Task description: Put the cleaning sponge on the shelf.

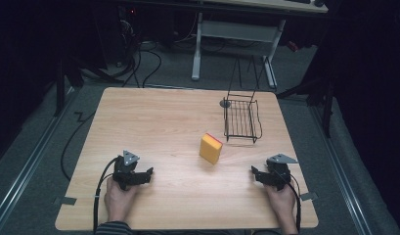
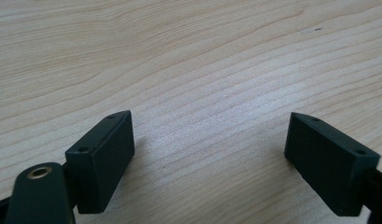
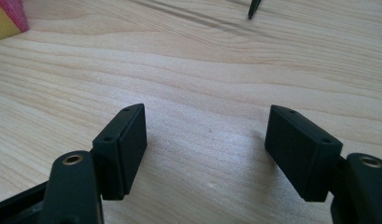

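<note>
A yellow sponge [image 1: 211, 148] with a pink top edge stands on the wooden table [image 1: 153, 117], right of the middle. A black wire rack [image 1: 241, 120] sits behind it to the right. My left gripper [image 1: 147, 175] rests near the front left, held by a hand, jaws wide apart over bare wood [image 2: 209, 140]. My right gripper [image 1: 255, 174] rests at the front right, also open with nothing between its jaws [image 3: 205, 135]. In the right gripper view a corner of the sponge [image 3: 6, 16] shows at the top left and a leg of the rack [image 3: 253, 8] at the top.
A small dark round disc [image 1: 225, 103] lies by the rack's far left corner. Beyond the table stands a white desk frame [image 1: 234, 34], with cables [image 1: 139, 58] on the grey floor. Tape tabs [image 1: 65, 200] stick out at the table's front corners.
</note>
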A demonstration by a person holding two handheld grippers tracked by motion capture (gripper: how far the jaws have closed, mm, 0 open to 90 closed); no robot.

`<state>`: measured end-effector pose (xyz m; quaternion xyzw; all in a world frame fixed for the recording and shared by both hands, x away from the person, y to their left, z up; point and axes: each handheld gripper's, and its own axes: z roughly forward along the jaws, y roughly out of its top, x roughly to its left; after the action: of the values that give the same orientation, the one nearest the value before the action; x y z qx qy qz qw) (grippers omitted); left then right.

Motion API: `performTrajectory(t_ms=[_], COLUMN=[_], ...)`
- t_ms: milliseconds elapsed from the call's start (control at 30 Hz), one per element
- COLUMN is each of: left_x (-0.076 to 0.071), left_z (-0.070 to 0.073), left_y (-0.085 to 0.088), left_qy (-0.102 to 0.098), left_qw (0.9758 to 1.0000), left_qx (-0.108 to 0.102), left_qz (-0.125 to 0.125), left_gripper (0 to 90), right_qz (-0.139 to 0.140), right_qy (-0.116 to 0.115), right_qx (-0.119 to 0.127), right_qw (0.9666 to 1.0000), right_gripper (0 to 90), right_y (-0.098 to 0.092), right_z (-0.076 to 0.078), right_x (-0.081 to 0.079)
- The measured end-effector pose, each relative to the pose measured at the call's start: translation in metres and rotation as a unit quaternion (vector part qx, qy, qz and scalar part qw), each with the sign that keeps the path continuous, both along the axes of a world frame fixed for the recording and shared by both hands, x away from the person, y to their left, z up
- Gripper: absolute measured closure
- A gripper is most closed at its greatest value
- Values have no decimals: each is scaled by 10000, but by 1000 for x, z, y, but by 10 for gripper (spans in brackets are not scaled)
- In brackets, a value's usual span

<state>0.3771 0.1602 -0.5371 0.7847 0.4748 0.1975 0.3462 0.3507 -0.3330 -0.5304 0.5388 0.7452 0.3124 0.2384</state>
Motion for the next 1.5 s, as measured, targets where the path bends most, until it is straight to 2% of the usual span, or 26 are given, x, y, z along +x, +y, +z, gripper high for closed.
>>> performTrajectory(t_ms=[867, 1167, 1400, 1500], left_x=[0, 0, 0, 0], left_z=[0, 0, 0, 0], left_y=[0, 0, 0, 0], left_qy=[8, 7, 8, 8], left_qw=[10000, 10000, 10000, 10000], left_qx=[6, 4, 5, 5], left_qz=[-5, -4, -3, -3], left_gripper=[164, 164, 164, 164], right_qz=[44, 7, -75, -77], right_qy=[17, 22, 8, -90], right_qx=[2, 25, 97, 211], right_qw=[10000, 10000, 9999, 9997], right_gripper=[277, 307, 322, 331], right_y=[1, 0, -4, -6], right_z=[0, 0, 3, 7], right_x=[2, 2, 1, -1])
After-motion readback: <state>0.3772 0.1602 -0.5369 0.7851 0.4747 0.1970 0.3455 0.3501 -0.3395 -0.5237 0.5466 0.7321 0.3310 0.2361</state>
